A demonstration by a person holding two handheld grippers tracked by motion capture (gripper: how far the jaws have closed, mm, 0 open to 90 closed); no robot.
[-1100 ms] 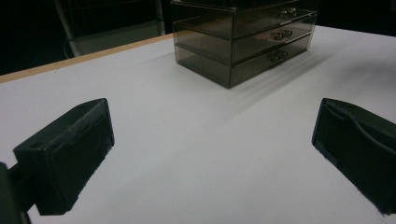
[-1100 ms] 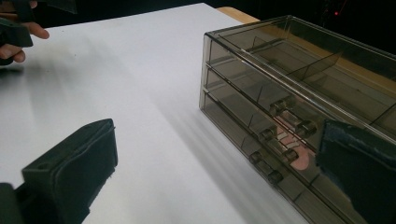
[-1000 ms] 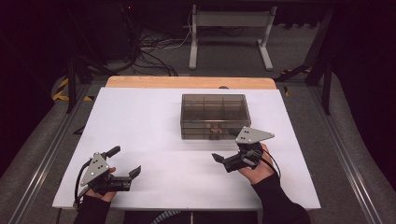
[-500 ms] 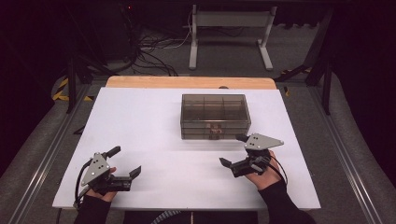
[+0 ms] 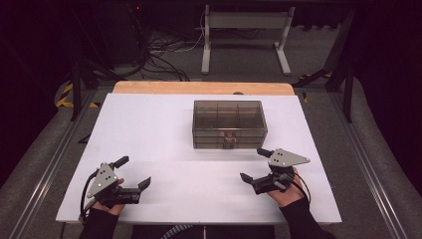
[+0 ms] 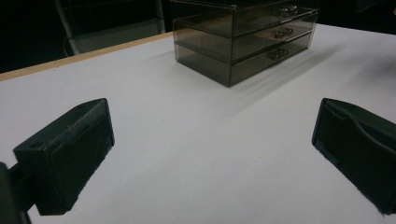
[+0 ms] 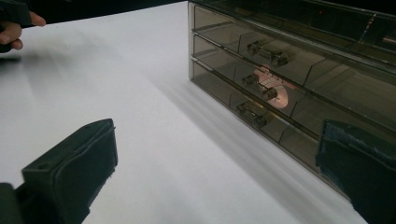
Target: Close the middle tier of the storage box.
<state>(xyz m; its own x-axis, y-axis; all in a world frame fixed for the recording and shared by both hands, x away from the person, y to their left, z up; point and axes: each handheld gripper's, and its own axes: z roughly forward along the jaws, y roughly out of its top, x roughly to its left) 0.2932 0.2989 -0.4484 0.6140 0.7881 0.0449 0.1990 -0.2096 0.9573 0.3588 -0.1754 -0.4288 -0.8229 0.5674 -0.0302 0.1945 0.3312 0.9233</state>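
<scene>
Since a second ago the left hand-held gripper point(image 5: 133, 175) has stayed put, well to the left of and nearer the person than the drawer box point(image 5: 229, 124), while the right hand-held gripper point(image 5: 253, 165) has drawn back from the box's right front corner toward the person and now sits lower, near the box's front right. The left hand-held gripper rests on the tabletop point(image 5: 169, 129) with its jaws wide apart and nothing between them. The drawer box stands upright at the far middle of the tabletop, touched by neither gripper. It is a rectangular case of smoky, see-through plastic with three shallow drawers stacked one above another, each with a small handle at its front centre; a pale pink thing point(image 7: 273, 88) shows through the middle drawer's front. The tabletop is smooth, matte white, with a wooden strip point(image 5: 199, 88) along the edge behind the box. The right hand-held gripper's jaws also stand wide apart, empty, pointing along the box's front.
</scene>
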